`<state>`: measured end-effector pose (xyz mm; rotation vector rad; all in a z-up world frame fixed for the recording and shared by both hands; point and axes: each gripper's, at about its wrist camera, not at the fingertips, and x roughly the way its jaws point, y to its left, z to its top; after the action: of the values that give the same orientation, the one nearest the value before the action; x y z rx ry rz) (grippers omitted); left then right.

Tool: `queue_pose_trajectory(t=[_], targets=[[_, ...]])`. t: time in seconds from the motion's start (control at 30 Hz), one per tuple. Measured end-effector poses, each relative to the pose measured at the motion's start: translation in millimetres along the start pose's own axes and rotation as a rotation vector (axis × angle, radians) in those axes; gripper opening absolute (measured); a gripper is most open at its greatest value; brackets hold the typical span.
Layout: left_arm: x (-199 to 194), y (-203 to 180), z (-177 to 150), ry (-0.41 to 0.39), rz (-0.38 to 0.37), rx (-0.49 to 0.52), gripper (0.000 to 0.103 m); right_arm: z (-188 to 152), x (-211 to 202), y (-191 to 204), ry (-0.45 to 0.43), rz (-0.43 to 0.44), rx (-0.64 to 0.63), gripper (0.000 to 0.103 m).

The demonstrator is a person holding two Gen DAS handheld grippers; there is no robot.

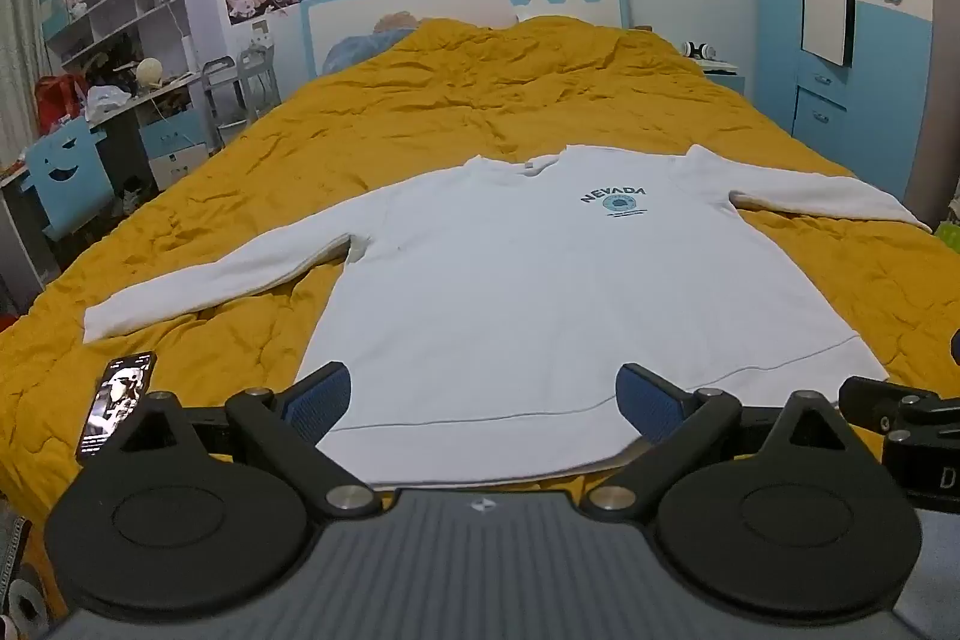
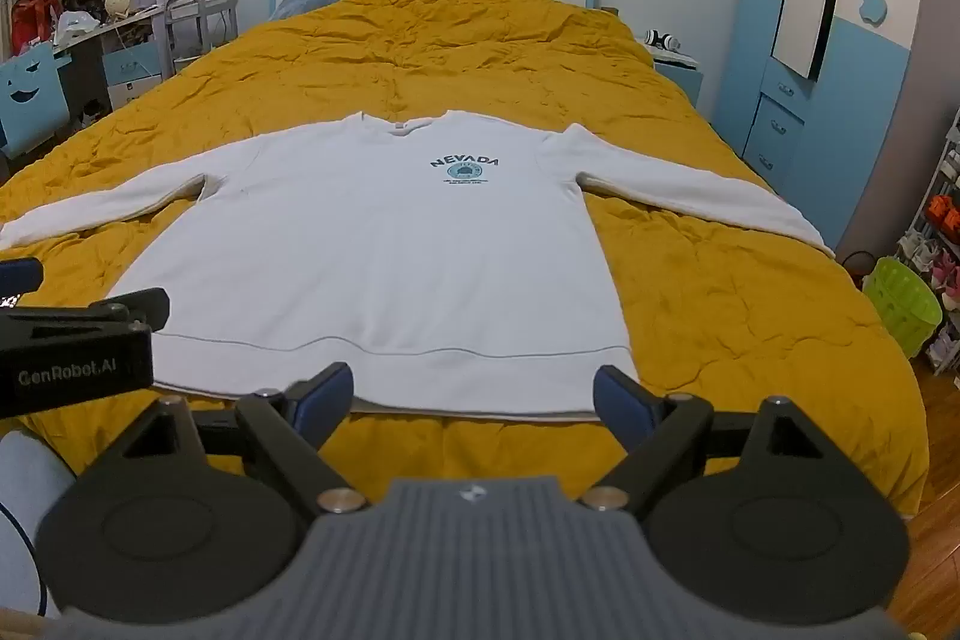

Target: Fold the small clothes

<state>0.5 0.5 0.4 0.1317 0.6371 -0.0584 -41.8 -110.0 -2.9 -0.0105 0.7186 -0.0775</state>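
Observation:
A white long-sleeved sweatshirt (image 1: 510, 280) with a "NEVADA" print lies flat, front up, on the yellow bedspread (image 1: 480, 100), both sleeves spread out to the sides. It also shows in the right wrist view (image 2: 384, 244). My left gripper (image 1: 483, 394) is open and empty, just above the shirt's hem near its left half. My right gripper (image 2: 474, 391) is open and empty, just before the hem near its right corner. The left gripper's body shows at the left edge of the right wrist view (image 2: 72, 358).
A phone (image 1: 117, 403) lies on the bedspread left of the hem. A desk and shelves (image 1: 114, 58) stand left of the bed, a blue wardrobe (image 2: 840, 58) right. A green basket (image 2: 903, 304) sits on the floor at the right.

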Motion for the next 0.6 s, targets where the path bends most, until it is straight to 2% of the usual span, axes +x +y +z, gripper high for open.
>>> queue_pose_trajectory(t=[0.6], targets=[[-0.8,0.7,0.0,-0.012,-0.006,0.012,0.103,-0.2,-0.1,-0.3,0.004,0.001,0.002,0.083]])
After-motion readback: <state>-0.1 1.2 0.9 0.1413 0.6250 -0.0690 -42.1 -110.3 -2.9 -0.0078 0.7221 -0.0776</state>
